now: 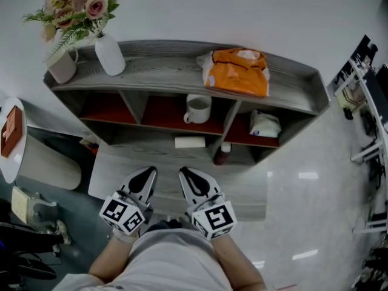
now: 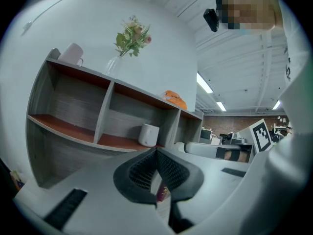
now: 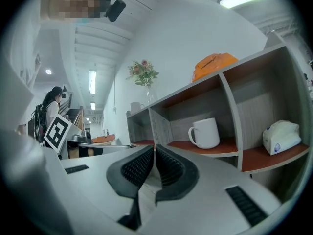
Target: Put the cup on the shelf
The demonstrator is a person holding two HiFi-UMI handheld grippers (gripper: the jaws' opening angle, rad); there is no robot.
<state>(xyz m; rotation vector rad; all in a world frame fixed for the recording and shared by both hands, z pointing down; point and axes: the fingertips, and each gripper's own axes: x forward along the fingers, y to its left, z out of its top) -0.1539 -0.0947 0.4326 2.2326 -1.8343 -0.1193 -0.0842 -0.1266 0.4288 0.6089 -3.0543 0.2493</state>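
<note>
A white cup (image 1: 197, 108) with a handle stands upright in the middle compartment of the grey shelf unit (image 1: 163, 71). It also shows in the left gripper view as the cup (image 2: 148, 134) and in the right gripper view as the cup (image 3: 205, 132). My left gripper (image 1: 147, 173) and right gripper (image 1: 185, 173) hover side by side in front of the shelf, close to my body and well short of the cup. Both point toward the shelf. The left gripper (image 2: 156, 153) is shut with nothing held, and the right gripper (image 3: 154, 150) is likewise shut and empty.
On the shelf top stand a vase of flowers (image 1: 109, 53), a second mug (image 1: 62, 65) and an orange bag (image 1: 237, 71). A white packet (image 1: 264, 125) fills the right compartment. A white box (image 1: 190, 142) and dark bottle (image 1: 222, 155) sit lower. A round table (image 1: 15, 162) is at left.
</note>
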